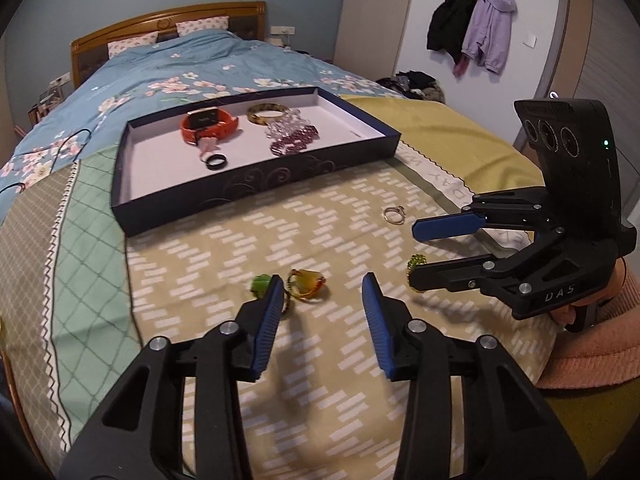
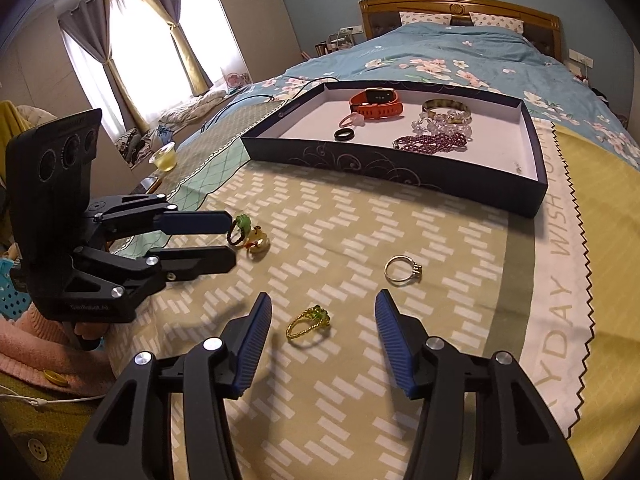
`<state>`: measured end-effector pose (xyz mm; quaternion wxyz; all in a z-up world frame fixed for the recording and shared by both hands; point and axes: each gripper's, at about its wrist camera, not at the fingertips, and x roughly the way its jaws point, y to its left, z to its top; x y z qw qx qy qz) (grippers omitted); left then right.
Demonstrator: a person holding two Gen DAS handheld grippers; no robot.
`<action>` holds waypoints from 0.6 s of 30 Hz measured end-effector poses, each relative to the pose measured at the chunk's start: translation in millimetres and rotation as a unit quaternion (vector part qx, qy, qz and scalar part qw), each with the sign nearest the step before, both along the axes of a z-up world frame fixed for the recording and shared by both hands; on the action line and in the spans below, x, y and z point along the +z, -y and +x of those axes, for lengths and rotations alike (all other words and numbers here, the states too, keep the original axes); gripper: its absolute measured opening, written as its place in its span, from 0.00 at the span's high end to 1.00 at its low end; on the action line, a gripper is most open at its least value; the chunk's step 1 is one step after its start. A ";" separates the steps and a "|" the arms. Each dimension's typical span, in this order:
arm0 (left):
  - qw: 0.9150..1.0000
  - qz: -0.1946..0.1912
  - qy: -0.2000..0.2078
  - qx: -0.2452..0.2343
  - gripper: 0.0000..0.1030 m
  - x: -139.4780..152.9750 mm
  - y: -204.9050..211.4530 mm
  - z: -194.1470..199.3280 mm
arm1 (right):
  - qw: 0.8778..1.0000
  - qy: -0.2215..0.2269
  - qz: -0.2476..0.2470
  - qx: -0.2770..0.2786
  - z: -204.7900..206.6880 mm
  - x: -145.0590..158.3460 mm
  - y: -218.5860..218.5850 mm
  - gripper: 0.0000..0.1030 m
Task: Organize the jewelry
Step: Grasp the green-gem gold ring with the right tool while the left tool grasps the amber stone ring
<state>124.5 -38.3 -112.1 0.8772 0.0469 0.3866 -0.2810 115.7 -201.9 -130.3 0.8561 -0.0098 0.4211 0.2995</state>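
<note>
A dark blue tray (image 1: 256, 184) (image 2: 392, 170) lies on the bed and holds an orange watch (image 1: 208, 124) (image 2: 376, 104), bangles, bead bracelets (image 1: 294, 140) (image 2: 432, 140) and a black ring (image 1: 216, 161) (image 2: 345, 134). On the patterned blanket lie a green-stone ring (image 1: 261, 283) (image 2: 240, 227), a yellow ring (image 1: 307, 282) (image 2: 258, 243), a gold ring with green stones (image 1: 416, 261) (image 2: 310, 322) and a silver ring (image 1: 394, 214) (image 2: 403, 269). My left gripper (image 1: 320, 294) (image 2: 230, 236) is open just short of the green and yellow rings. My right gripper (image 2: 322, 308) (image 1: 414, 250) is open around the gold ring.
The tray sits beyond the loose rings. A flowered blue duvet (image 1: 180, 72) covers the far bed up to a wooden headboard (image 2: 460, 6). A black cable (image 2: 256, 100) lies left of the tray. Coats (image 1: 472, 24) hang on the wall.
</note>
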 end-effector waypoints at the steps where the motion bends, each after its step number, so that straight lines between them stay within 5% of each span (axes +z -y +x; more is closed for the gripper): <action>1: 1.000 0.002 -0.003 0.000 0.63 -0.7 1.6 1.9 | 1.000 0.000 0.000 0.000 -0.3 0.0 0.0 0.51; 18: 0.999 0.029 -0.019 0.023 0.66 -9.9 5.4 23.6 | 1.000 0.002 0.000 0.004 -2.8 -1.0 -1.9 0.58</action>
